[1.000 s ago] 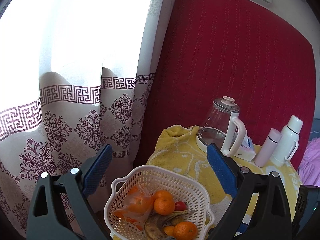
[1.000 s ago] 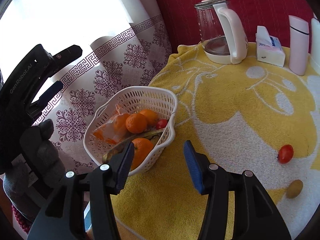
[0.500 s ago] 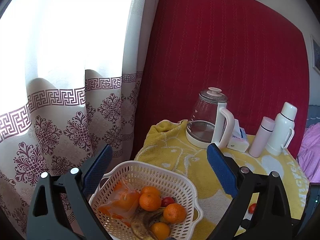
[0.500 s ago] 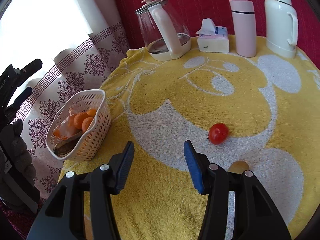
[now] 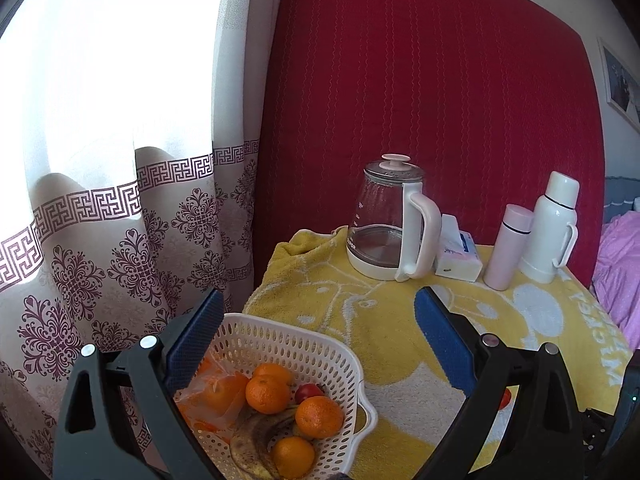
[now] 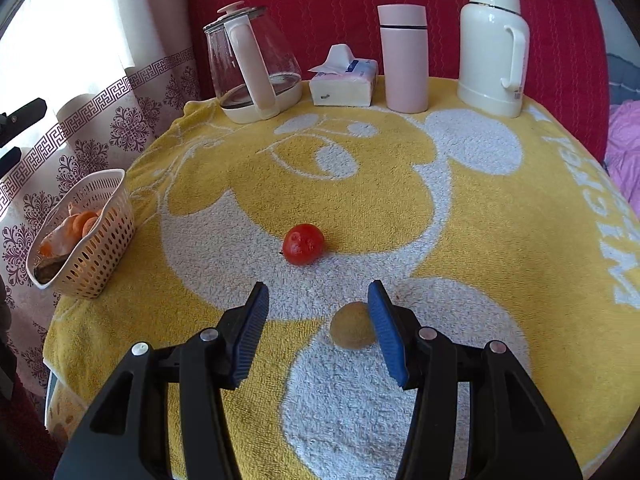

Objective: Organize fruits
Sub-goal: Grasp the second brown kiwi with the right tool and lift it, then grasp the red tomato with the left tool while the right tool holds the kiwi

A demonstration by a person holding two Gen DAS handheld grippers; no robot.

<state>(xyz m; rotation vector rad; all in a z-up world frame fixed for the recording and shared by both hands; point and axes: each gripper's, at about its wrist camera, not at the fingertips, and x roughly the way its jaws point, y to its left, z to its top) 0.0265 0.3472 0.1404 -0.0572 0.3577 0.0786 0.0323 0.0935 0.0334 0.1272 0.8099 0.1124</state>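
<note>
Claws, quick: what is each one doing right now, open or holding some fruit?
Left claw: open, holding nothing, above the white basket.
Right claw: open, holding nothing; the kiwi lies beside its right finger.

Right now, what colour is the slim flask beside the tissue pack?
Pale pink flask, clearest in the right wrist view.

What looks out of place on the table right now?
Two fruits lie loose on the yellow towel, outside the basket: a red tomato mid-table and a brownish kiwi beside the open right gripper. The basket's banana looks badly browned.
</note>
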